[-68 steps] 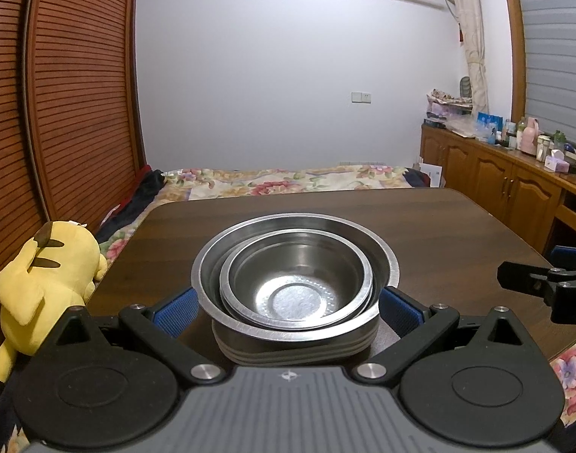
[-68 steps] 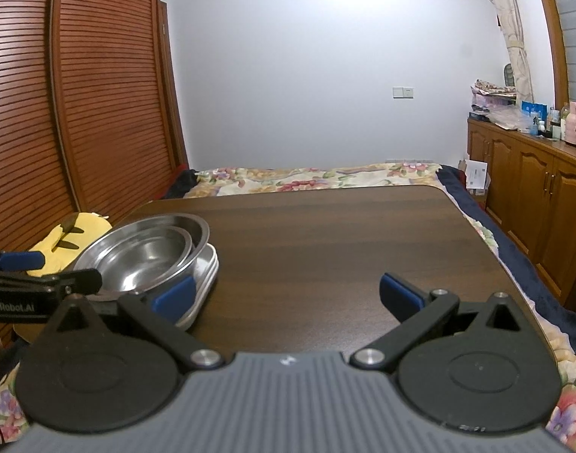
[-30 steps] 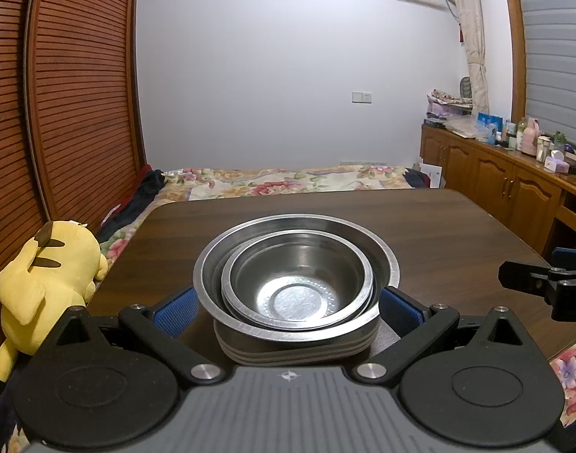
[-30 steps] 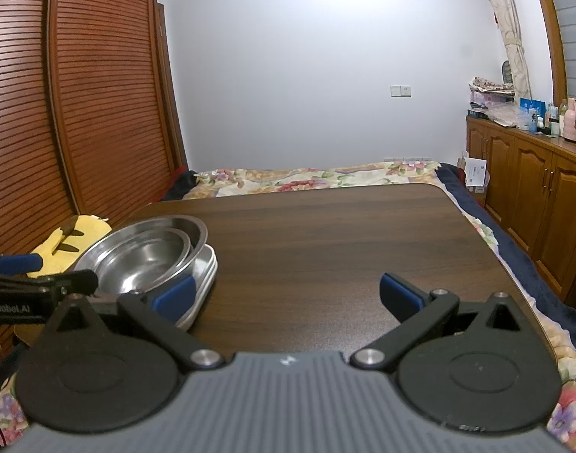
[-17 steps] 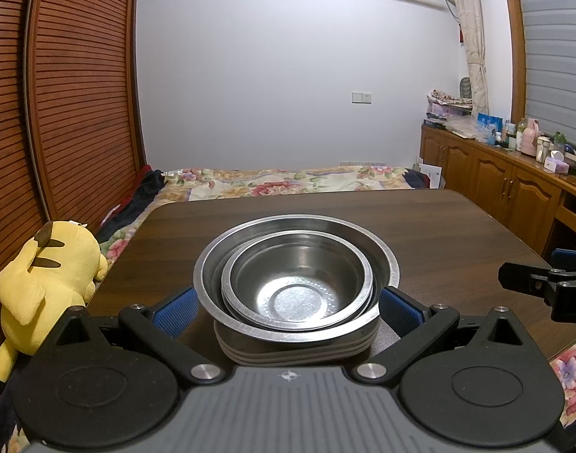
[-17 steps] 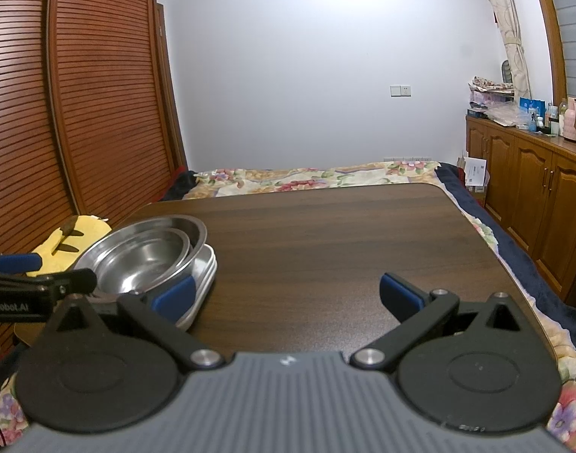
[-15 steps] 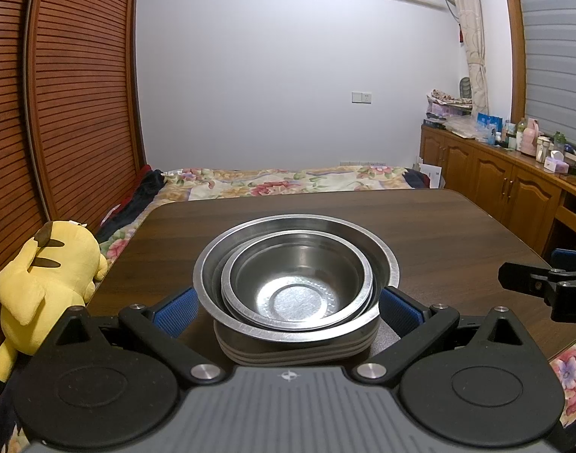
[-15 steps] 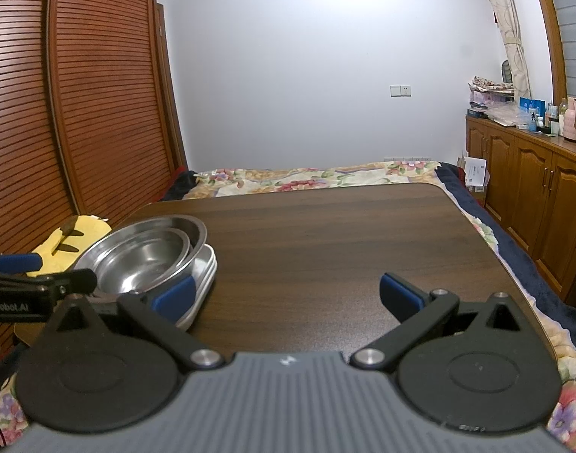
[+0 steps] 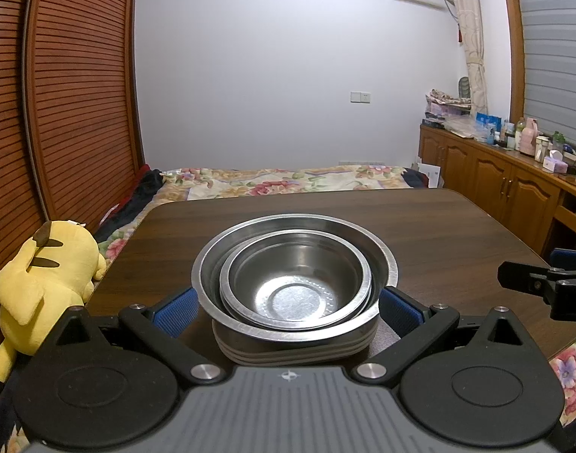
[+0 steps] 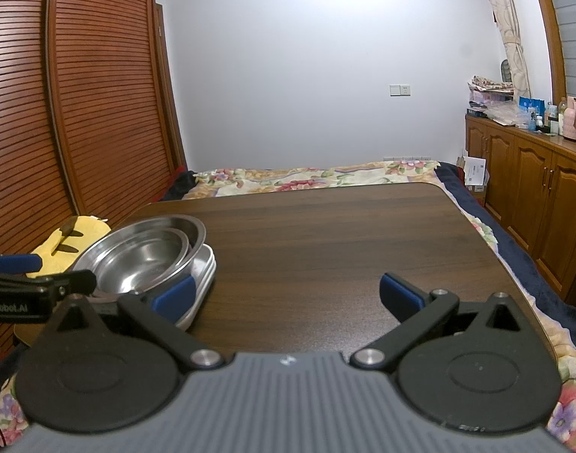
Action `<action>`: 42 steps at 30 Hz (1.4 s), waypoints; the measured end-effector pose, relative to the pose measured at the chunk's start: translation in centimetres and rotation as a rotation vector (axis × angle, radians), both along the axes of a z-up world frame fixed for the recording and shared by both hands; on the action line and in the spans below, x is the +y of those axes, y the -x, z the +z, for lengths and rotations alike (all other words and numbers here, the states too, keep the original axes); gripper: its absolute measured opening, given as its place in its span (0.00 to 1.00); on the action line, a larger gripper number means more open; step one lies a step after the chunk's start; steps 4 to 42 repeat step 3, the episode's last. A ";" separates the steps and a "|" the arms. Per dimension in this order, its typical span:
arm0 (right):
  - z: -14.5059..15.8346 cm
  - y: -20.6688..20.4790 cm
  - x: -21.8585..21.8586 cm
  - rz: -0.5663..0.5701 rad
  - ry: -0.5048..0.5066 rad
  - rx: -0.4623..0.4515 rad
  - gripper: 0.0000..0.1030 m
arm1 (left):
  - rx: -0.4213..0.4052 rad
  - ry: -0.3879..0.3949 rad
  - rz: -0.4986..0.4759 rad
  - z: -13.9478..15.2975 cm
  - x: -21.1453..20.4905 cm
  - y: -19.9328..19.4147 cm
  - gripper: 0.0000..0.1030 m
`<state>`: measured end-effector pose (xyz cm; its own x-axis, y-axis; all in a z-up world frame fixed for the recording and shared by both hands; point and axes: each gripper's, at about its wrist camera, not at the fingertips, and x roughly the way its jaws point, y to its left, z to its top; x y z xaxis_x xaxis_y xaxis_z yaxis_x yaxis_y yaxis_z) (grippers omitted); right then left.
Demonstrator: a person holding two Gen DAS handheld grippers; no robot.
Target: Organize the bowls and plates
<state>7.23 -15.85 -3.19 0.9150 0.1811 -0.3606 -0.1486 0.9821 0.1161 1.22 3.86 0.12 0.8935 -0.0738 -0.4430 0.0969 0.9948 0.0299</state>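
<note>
While both claws stand spread wide and hold nothing, the left claw (image 9: 288,307) straddles the stack: a small steel bowl (image 9: 295,281) nested in a large steel bowl (image 9: 378,256), resting on pale plates (image 9: 295,353) at the worktop's (image 9: 439,226) near left corner; the right claw (image 10: 286,292) hovers over bare wood just beside it

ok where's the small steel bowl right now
The small steel bowl sits nested inside the larger bowl on the stacked plates, between the open left tongs near the table's left edge.
</note>
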 end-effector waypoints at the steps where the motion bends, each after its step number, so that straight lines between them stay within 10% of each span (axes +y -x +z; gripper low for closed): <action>1: 0.0 0.0 0.0 0.000 0.000 0.000 1.00 | 0.000 0.000 -0.001 0.0 -0.1 0.0 1.00; 42: 0.0 0.0 0.0 0.000 0.001 0.000 1.00 | 0.002 0.001 -0.001 0.0 -0.1 0.0 1.00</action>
